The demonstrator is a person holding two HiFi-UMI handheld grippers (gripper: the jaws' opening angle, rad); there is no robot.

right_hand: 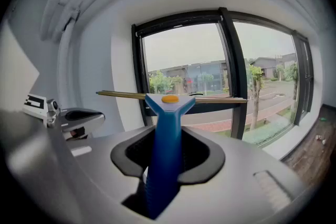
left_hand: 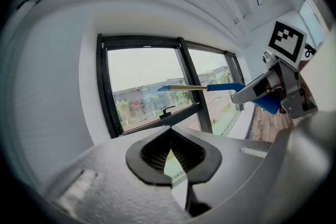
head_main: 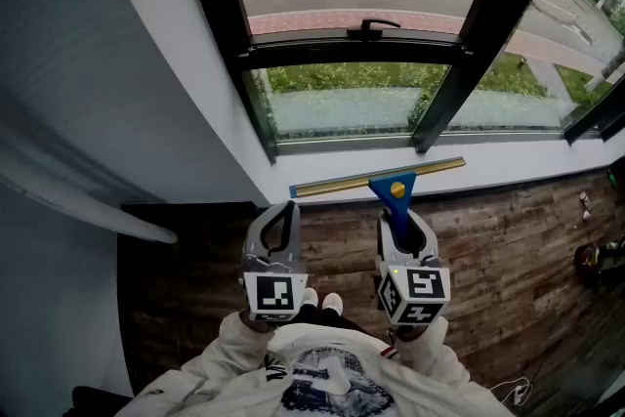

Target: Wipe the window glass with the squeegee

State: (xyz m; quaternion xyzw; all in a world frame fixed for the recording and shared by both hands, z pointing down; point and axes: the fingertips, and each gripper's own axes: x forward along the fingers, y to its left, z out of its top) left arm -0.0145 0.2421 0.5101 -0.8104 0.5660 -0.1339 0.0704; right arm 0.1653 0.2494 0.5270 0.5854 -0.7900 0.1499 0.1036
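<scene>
Logging one moment. R gripper (head_main: 401, 222) jaws are clamped on the blue plastic handle of the squeegee (head_main: 395, 200). Handle runs up between ribbed black pads (right_hand: 197, 153) and flares to a triangular head w/ a round orange stud (right_hand: 169, 98). Its blade bar (head_main: 342, 184) is thin, straight, brass-coloured metal w/ a blue cap at the left end. It lies crosswise, right end slightly farther than left. In head view the bar sits over the white sill (head_main: 518, 166), near the lower pane (contact w/ glass can't be judged from any view).

L gripper (head_main: 285, 215) is just left of R, side by side, near the body. Jaws are closed tip to tip, nothing held. Bowed fingers leave a leaf-shaped hollow w/ ribbed inner faces (daylight shows through it in left gripper view).

Window glass (head_main: 342, 107) is clear, set in a matte black frame (head_main: 220, 24). One horiz. rail carries a black lever handle (head_main: 372, 24); a slanted upright stands to the right. Outside: grass, road, brick-red strip.

Wall (head_main: 127, 63) left of frame is white, smooth. Floor (head_main: 498, 244) is dark wood planks, grainy. Small items on floor at far right, too small to ID. Pale sleeves (head_main: 205, 376) and white shoe tips (head_main: 322, 301) at near edge.
</scene>
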